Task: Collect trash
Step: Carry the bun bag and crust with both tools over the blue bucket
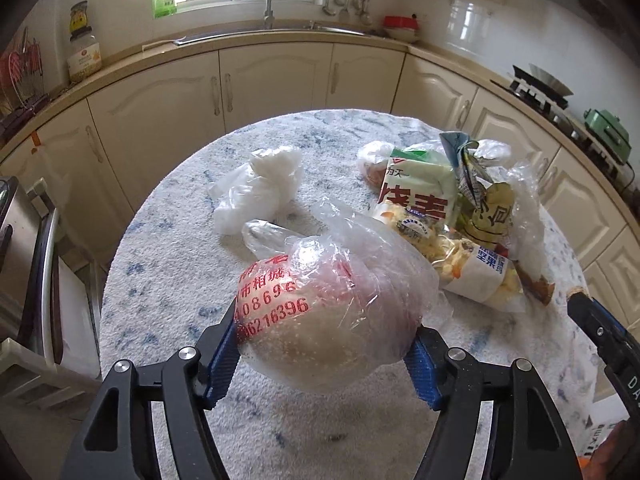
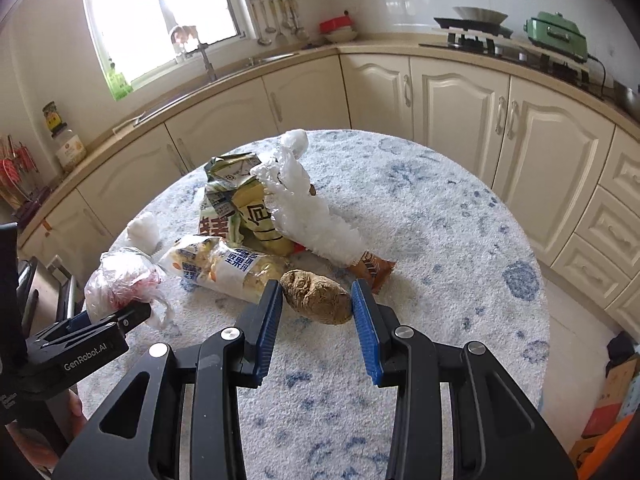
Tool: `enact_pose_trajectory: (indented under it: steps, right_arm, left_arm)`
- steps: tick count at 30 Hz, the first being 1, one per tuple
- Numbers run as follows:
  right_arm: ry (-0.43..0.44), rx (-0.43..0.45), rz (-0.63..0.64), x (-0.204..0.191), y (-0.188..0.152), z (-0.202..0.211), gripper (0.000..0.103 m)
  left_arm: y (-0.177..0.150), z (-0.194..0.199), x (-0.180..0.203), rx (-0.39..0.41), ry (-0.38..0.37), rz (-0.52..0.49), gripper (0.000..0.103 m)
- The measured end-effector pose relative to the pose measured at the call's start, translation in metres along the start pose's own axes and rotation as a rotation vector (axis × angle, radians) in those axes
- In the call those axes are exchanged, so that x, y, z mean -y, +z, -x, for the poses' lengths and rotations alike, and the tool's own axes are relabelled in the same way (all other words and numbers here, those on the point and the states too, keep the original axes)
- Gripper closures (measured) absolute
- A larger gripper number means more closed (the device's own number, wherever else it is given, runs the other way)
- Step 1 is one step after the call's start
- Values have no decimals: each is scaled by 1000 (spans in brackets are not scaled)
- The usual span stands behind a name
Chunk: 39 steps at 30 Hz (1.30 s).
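My left gripper (image 1: 326, 344) is shut on a balled clear plastic bag with red print (image 1: 324, 300) and holds it above the round table (image 1: 168, 280). That bag also shows in the right wrist view (image 2: 120, 280). My right gripper (image 2: 317, 308) has its blue pads on both sides of a brown potato-like lump (image 2: 316, 296) that rests on the table; whether the pads press it I cannot tell. Behind lie a nut snack packet (image 2: 224, 268), crushed cartons (image 2: 240, 204), a white crumpled plastic bag (image 2: 312, 216) and a brown wrapper (image 2: 372, 268).
A second white crumpled bag (image 1: 260, 188) lies mid-table. The table (image 2: 440, 240) has a fuzzy white-and-blue cover. Cream kitchen cabinets (image 2: 460, 108) ring it, with a sink (image 1: 268, 28), stove (image 2: 472, 28) and green cooker (image 2: 558, 36). Cardboard boxes (image 2: 612, 408) sit on the floor at the right.
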State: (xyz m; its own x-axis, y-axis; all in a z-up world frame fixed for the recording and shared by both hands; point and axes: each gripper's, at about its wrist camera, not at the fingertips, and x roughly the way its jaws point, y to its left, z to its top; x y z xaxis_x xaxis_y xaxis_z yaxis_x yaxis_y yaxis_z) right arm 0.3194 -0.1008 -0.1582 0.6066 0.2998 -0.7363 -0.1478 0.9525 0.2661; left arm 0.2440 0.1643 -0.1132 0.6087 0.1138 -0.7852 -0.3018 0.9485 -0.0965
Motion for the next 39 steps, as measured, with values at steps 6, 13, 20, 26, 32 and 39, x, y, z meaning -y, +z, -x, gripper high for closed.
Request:
enact_pose_trajectory:
  steps: [6,13,20,26,32,39]
  right_arm:
    - [8,48,-5,4,-10,34,66]
    - [-10,90,-50,28,-26,66,66]
    - [-75,102,-139,78,-42,86,66]
    - [-182,107,-242,135,-59,104,66]
    - [-342,110,-397,207,-83,124,66]
    - [-507,92,-540,277,-115,150,66]
  left_arm:
    - [-22,42,17,41,-15,-38,36]
    - [-46,82,49,92,-56,-130,36]
    - [-66,91,110,95,-137,-271,36]
    - [-79,79,179,38,-247,-408,36]
    - [-96,62,250,-38,-357,-555,36]
    - [-115,37,324,-110,-447,-683,36]
